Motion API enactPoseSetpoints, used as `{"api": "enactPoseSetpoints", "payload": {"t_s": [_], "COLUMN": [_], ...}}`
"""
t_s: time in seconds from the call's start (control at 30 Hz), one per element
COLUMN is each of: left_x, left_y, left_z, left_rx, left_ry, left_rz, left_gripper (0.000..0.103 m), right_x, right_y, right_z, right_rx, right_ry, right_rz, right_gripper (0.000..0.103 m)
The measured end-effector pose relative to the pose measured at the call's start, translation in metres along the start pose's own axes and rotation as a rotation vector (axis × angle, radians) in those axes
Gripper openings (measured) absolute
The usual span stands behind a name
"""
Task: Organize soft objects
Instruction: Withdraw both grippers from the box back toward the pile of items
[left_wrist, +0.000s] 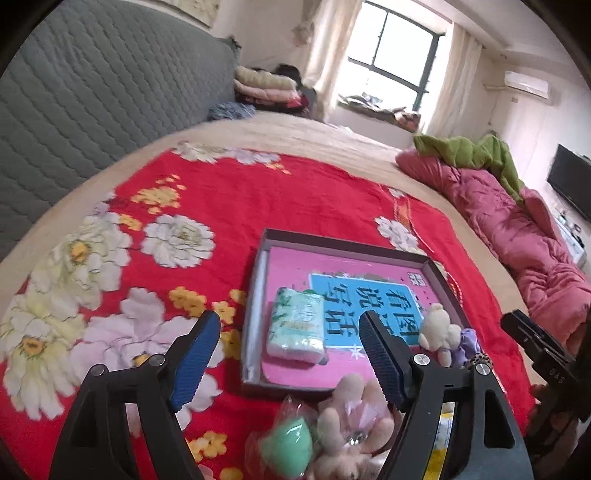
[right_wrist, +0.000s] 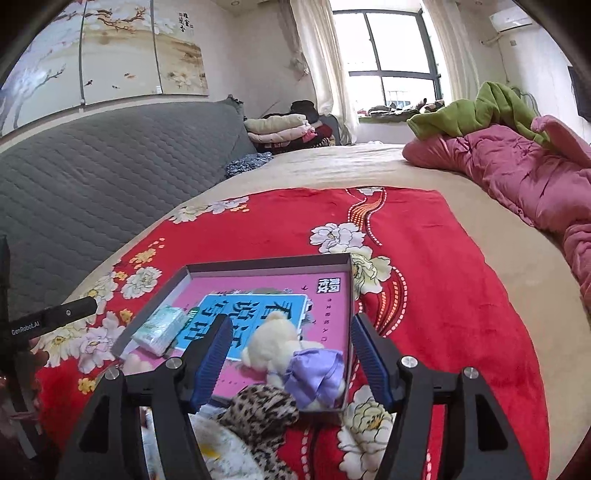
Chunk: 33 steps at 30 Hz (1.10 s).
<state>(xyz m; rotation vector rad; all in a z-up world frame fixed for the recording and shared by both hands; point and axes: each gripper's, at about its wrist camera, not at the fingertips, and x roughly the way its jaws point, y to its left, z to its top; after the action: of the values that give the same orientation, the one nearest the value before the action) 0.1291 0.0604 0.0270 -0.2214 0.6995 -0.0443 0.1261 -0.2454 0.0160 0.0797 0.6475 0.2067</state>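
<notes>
blanket (right_wrist: 424, 295): red plush cloth, soft nap
tray (right_wrist: 258, 264): matt grey card
book (left_wrist: 351, 266): glossy pink paper
tissue pack (left_wrist: 297, 325): shiny plastic wrap
teddy (right_wrist: 273, 343): cream fuzzy plush
headboard (right_wrist: 110, 166): grey quilted cloth

- Left gripper (left_wrist: 288, 354) hangs wide apart, empty, over a shallow box (left_wrist: 439, 273).
- Tissue pack (left_wrist: 297, 325) and small bear (left_wrist: 439, 334) lie inside.
- Green sponge (left_wrist: 286, 446) lies outside it.

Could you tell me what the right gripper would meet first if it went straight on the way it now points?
Most likely the cream teddy bear in the purple dress, lying in the tray between the open right gripper fingers; depth is hard to judge.
</notes>
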Motion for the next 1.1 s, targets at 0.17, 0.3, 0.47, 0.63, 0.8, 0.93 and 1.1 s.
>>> {"api": "enactPoseSetpoints", "payload": {"t_s": [0.17, 0.3, 0.47, 0.63, 0.8, 0.93, 1.1], "left_x": [-0.021, -0.034, -0.047, -0.063, -0.068, -0.069, -0.073], "left_y": [0.001, 0.002, -0.001, -0.007, -0.014, -0.02, -0.031], "left_z": [-0.008, -0.017, -0.03, -0.041, -0.05, -0.058, -0.07], "left_rx": [-0.006, -0.021, -0.013, 0.006, 0.016, 0.027, 0.046], "left_ry": [-0.011, 0.001, 0.01, -0.001, 0.027, 0.058, 0.086], "left_rz": [-0.018, -0.017, -0.015, -0.035, -0.052, -0.063, -0.079], "left_gripper": [0.079, 0.079, 0.079, 0.079, 0.079, 0.079, 0.079], "right_x": [-0.013, -0.023, -0.037, -0.052, -0.062, -0.067, -0.074], "right_y": [0.007, 0.014, 0.019, 0.021, 0.025, 0.027, 0.033], "right_z": [-0.003, -0.008, -0.015, -0.018, -0.022, -0.028, -0.034], "right_rx": [0.007, 0.01, 0.007, 0.019, 0.017, 0.023, 0.01], "right_ry": [-0.013, -0.015, -0.011, -0.021, -0.009, 0.006, 0.023], "right_rz": [-0.001, 0.008, 0.011, 0.024, 0.021, 0.024, 0.029], "right_gripper": [0.066, 0.066, 0.066, 0.066, 0.066, 0.066, 0.066]}}
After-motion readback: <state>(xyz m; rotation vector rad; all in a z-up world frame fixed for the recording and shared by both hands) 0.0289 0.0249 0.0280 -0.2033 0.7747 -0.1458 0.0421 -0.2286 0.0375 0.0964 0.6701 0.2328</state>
